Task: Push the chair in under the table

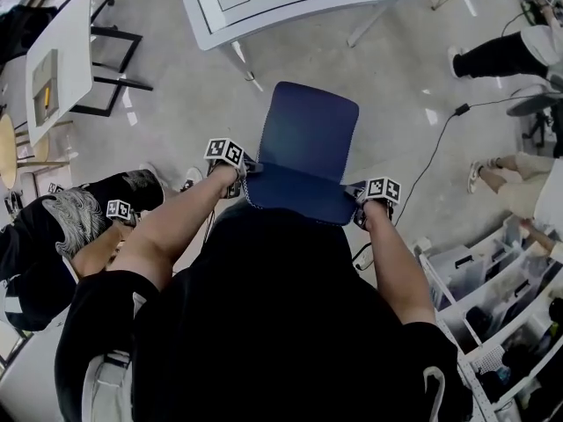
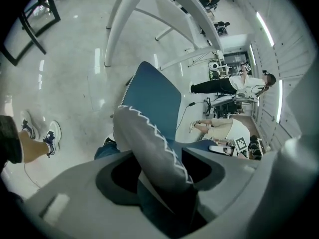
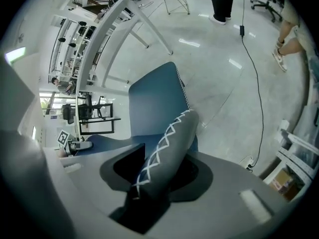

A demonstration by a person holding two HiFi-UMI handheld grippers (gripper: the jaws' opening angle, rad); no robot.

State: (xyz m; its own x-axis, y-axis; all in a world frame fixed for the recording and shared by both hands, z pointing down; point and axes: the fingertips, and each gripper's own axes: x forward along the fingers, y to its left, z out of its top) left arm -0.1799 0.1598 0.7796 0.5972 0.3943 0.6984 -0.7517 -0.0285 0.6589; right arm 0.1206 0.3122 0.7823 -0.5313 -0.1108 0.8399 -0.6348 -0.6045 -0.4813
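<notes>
I hold the blue chair [image 1: 306,134] by its stitched backrest, left tongs [image 1: 243,176] and right tongs [image 1: 358,207] each clamped on a top corner. The chair stands just short of the white desk [image 1: 290,11], seat toward it. Its legs are hidden beneath the seat, and the desk's far side is cut off.

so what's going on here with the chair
A person holds a gripper in each hand, and both are clamped on the blue chair. The left claw grips the left edge of its backrest, and the right claw grips the right edge. The chair stands on the floor in front of the white table, not yet pushed under it.
</notes>
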